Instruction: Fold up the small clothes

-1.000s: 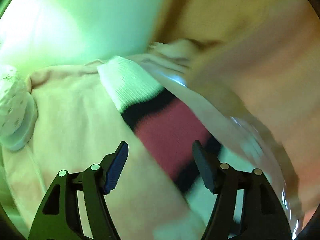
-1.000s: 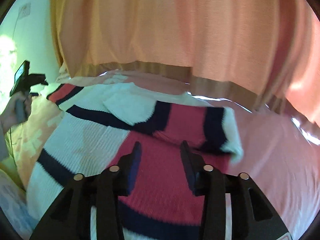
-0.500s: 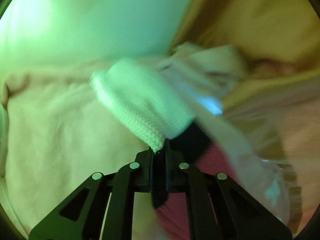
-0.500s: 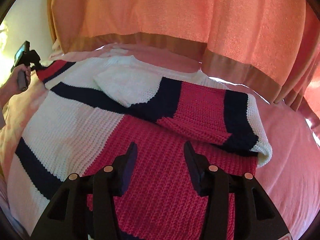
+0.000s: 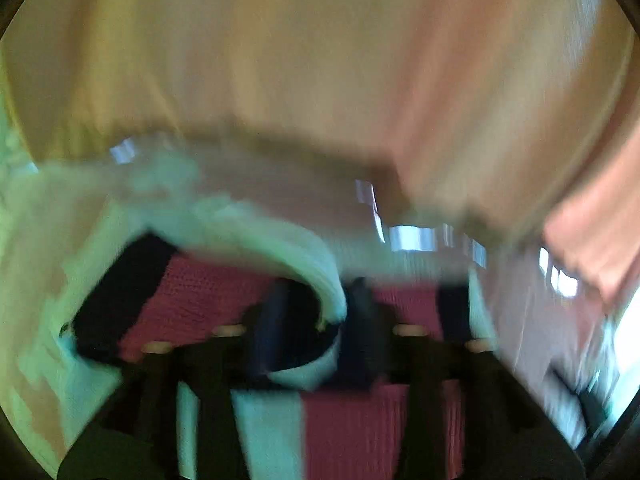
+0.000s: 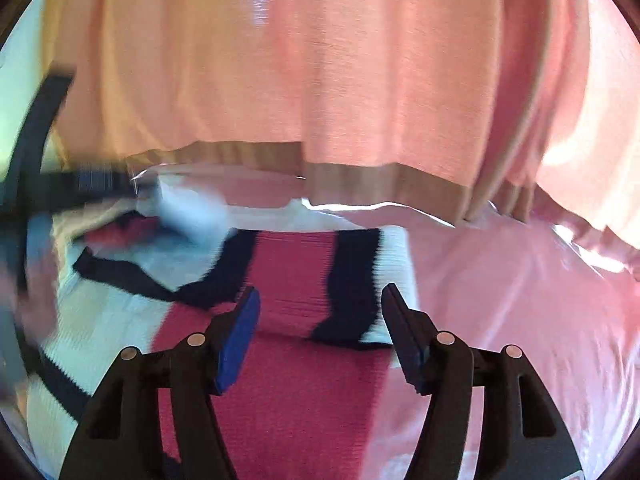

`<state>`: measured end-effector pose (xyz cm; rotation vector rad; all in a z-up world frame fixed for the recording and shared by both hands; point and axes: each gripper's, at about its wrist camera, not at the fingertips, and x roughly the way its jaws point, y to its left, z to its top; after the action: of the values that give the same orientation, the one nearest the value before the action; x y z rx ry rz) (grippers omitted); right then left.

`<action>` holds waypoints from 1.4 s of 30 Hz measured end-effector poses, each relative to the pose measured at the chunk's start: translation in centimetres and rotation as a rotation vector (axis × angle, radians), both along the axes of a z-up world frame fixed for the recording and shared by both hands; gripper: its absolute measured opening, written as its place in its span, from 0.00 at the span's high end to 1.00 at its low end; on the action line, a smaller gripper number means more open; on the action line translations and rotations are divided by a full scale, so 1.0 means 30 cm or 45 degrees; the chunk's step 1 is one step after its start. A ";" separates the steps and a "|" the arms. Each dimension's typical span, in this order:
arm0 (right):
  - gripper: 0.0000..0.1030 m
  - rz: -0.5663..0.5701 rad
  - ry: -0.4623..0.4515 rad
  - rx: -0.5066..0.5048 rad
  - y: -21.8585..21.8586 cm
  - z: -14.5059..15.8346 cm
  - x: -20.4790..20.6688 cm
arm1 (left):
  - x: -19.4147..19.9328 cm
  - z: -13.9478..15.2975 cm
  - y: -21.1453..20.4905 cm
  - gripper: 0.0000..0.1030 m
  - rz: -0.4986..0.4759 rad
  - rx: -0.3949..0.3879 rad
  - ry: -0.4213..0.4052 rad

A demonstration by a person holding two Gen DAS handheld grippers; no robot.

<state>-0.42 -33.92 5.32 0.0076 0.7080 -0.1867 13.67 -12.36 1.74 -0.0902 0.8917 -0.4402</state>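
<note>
A knitted sweater [image 6: 296,272] with red, white and navy stripes lies on a pink bed sheet [image 6: 500,292]; one sleeve lies folded across its body. My right gripper [image 6: 320,332] is open and empty just above the red part near the folded sleeve. The left wrist view is blurred by motion. There my left gripper [image 5: 320,320] has its jaws parted, with the white sleeve cuff [image 5: 316,276] between them. The left gripper also shows as a dark blur in the right wrist view [image 6: 92,184], beside the white cuff [image 6: 192,212].
An orange-pink curtain [image 6: 320,80] hangs behind the bed down to the sheet. Bare pink sheet lies right of the sweater. Pale cloth [image 5: 32,216] lies at the left edge in the left wrist view.
My left gripper swung right with the white cuff and its jaws have parted from shut. My right gripper has opened wider and moved closer to the folded sleeve.
</note>
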 end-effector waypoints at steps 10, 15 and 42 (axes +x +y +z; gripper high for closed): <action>0.38 0.126 0.151 0.222 0.037 -0.082 0.133 | 0.023 -0.119 0.445 0.28 0.374 -0.144 0.134; 0.29 0.221 0.127 0.119 0.233 -0.089 0.259 | 0.115 -0.217 0.545 0.31 0.476 -0.242 0.322; 0.44 -0.126 0.302 0.378 -0.128 -0.265 0.279 | 0.126 -0.277 0.579 0.43 0.574 -0.196 0.334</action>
<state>7.95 -37.77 -2.62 0.3085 0.9683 -0.1777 17.46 5.00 -6.58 -0.4894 1.0589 -0.0741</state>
